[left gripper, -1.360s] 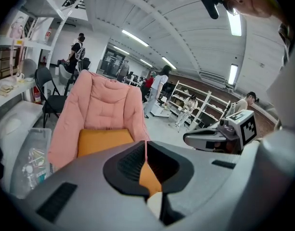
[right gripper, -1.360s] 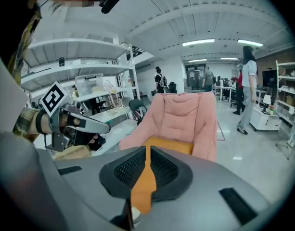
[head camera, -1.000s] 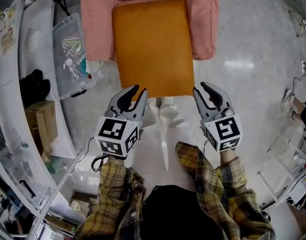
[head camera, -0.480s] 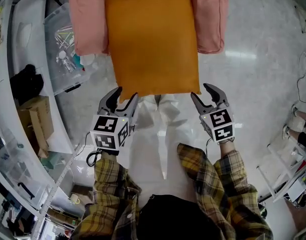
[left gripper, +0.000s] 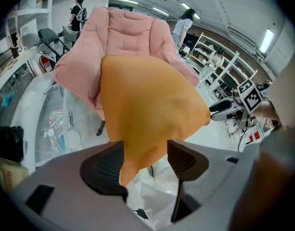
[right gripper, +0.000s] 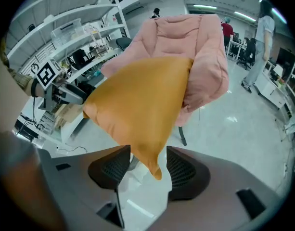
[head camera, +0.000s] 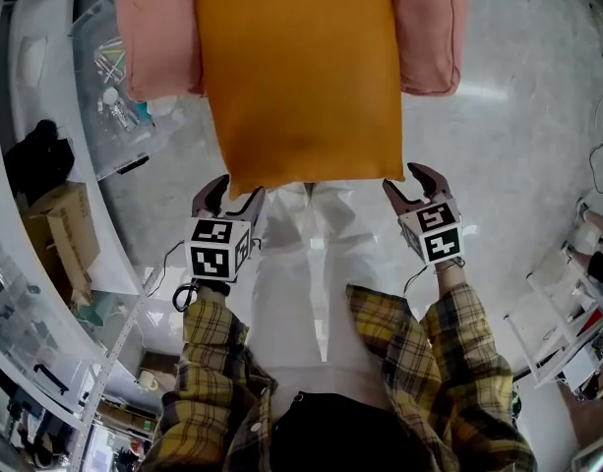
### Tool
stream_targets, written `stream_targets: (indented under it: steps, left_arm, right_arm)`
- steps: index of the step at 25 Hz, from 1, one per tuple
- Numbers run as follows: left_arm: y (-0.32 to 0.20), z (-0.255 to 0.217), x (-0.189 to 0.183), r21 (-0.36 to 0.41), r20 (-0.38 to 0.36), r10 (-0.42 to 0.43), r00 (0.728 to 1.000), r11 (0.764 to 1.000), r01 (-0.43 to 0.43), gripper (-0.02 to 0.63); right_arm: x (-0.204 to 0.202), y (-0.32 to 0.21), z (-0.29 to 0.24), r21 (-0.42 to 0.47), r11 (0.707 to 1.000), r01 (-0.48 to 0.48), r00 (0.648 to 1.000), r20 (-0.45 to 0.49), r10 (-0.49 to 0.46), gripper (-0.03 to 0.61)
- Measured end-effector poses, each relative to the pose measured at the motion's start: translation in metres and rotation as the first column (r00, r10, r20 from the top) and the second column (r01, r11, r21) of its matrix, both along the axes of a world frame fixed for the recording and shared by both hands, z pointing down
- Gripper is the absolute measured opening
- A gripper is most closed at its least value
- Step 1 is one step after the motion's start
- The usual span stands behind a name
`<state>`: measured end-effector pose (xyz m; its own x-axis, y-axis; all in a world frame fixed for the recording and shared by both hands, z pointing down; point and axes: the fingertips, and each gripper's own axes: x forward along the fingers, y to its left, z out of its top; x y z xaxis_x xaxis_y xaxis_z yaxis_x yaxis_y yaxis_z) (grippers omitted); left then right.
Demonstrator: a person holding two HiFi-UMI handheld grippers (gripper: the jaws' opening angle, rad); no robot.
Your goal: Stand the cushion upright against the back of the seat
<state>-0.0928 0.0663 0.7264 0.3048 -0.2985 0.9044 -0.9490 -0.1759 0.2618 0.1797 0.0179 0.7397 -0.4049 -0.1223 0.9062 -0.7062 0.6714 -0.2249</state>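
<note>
Held left gripper (head camera: 238, 189) and right gripper (head camera: 406, 179) at 2 near corners of cushion (head camera: 296, 67), jaws opening wide, a corner loose between each.

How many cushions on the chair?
1: the orange cushion lies on the seat of the pink chair, near edge overhanging the front. Any underneath would be hidden.

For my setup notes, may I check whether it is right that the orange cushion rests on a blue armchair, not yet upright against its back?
Not quite: the armchair is pink, not blue, as the left gripper view shows. The orange cushion does rest on it, not yet upright against its back.
</note>
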Motion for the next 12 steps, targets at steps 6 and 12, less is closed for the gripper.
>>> stream_targets:
  steps: [6, 12]
  left_arm:
    - [0.018, 0.034, -0.009, -0.076, 0.02, 0.02, 1.0, 0.997, -0.018, 0.281]
    - [0.027, 0.055, -0.013, -0.128, 0.019, 0.015, 1.0, 0.992, -0.012, 0.284]
  right_arm:
    - [0.003, 0.012, 0.03, -0.06, 0.998, 0.025, 0.999, -0.032, -0.027, 0.222]
    - [-0.002, 0.016, 0.045, -0.067, 0.998, -0.006, 0.999, -0.034, 0.003, 0.222]
